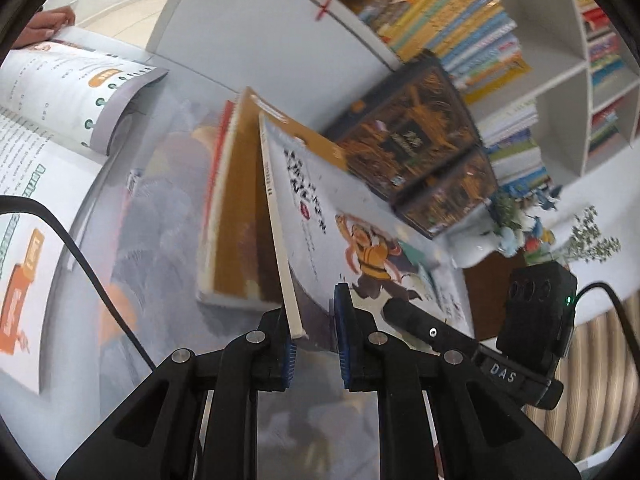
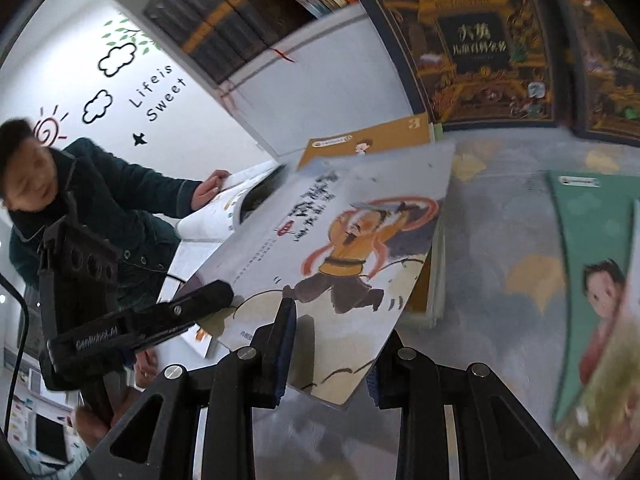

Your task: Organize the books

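Note:
A thin white picture book [image 1: 360, 216] [image 2: 332, 240], with a running figure in orange on its cover, is held tilted above the table by both grippers. My left gripper [image 1: 316, 344] is shut on the corner by its spine, one blue pad [image 1: 342, 320] pressing on the cover. My right gripper [image 2: 330, 360] is shut on the book's near edge, one pad on the cover and the other beneath it. Each gripper's black finger shows in the other's view, resting on the book. Under the held book lies an orange book [image 1: 236, 208] [image 2: 360, 140].
Two dark gold-patterned volumes [image 1: 416, 132] [image 2: 472, 48] stand against the bookshelf [image 1: 452, 12]. A green book [image 2: 592, 240] lies at the right. A seated person [image 2: 100, 208] holds an open book [image 1: 60, 92]. A vase of flowers [image 1: 512, 232] stands nearby. A grey patterned cloth [image 2: 500, 240] covers the table.

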Motion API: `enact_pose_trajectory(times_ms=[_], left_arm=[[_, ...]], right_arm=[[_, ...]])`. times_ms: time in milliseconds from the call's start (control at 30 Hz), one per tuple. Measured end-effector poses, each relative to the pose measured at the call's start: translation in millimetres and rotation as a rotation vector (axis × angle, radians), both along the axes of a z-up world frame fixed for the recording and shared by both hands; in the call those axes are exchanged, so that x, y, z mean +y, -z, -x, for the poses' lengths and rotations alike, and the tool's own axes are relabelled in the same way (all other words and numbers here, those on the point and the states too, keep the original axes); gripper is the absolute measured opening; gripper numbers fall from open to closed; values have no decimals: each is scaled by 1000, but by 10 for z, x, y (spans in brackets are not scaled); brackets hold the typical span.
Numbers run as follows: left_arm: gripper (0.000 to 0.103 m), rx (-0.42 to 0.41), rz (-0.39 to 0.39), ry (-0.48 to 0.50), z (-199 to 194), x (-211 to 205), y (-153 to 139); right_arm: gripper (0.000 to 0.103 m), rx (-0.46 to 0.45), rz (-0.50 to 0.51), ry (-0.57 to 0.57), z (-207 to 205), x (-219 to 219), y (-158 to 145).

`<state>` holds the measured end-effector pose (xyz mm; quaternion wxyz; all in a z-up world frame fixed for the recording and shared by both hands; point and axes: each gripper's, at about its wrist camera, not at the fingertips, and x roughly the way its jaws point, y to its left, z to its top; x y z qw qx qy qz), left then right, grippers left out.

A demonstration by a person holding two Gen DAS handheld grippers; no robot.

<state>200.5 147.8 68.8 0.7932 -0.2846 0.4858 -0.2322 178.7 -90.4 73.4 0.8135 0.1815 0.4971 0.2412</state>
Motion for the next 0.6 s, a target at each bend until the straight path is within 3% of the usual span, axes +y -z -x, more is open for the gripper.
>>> enact_pose_trajectory(times_ms=[167, 400, 533, 600], left_arm=[[13, 15, -42, -15, -203, 35, 125], [13, 44, -52, -64, -117, 246, 201], [13, 57, -75, -57, 61, 249, 177], [15, 65, -89, -43, 191, 229, 166]], right_arm=[[30, 45, 25, -3, -344, 63, 212], [31, 71, 1, 11, -545, 81, 310], [49, 95, -21, 2, -533, 74, 288], [51, 116, -55, 14, -483, 7, 278]])
